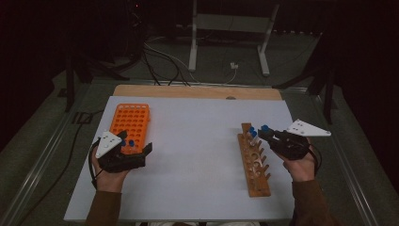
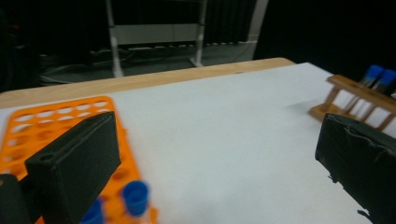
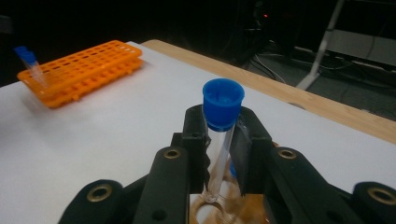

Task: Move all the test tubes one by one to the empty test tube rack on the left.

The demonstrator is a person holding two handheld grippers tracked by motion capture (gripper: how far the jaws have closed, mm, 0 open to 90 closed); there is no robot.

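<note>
A clear plastic test tube with a blue cap [image 3: 219, 135] is clamped upright just below its cap by the right gripper [image 3: 223, 140], directly over the wooden tube rack [image 1: 254, 162]. The tube is judged light, rigid, smooth and breakable, so the grip near the cap is best kept moderate. The left gripper [image 1: 126, 151] stands released beside the orange plastic grid rack [image 1: 130, 120].

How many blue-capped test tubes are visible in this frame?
5: two in the orange rack by the left gripper, at and; two in the wooden rack, at and; one held by the right gripper. Others may be hidden.

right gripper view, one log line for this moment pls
right gripper: shut on blue-capped tube | over wooden rack | left gripper: open, at orange rack
</note>
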